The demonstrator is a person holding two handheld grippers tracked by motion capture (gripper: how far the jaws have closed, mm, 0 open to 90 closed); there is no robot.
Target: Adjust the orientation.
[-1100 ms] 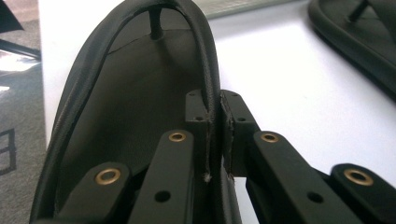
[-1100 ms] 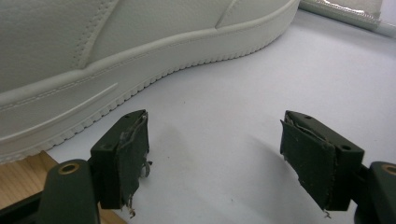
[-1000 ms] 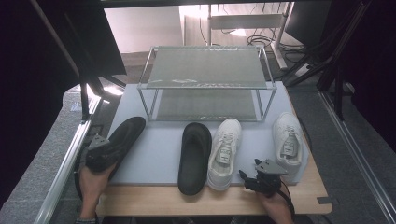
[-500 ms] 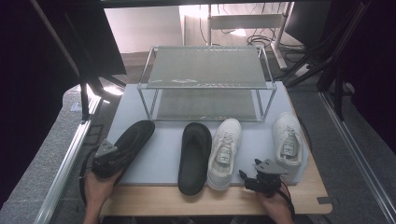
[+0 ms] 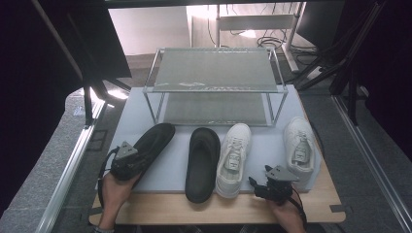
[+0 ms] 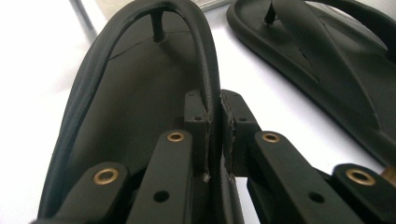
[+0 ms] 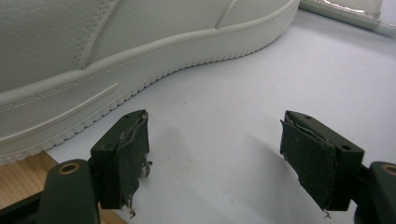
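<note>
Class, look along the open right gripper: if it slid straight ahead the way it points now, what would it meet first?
Probably bare grey mat at first: the gap between the right gripper and its fingers faces open surface. The white leather sneaker lies just left of that line and might brush the left finger; depth is unclear.

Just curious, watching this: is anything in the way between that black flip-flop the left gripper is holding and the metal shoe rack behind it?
Nothing visible blocks it. The left gripper is clamped on the strap of the black rubber flip-flop, and only bare grey mat lies between it and the two-tier mesh metal rack. The second black flip-flop lies off to its right.
</note>
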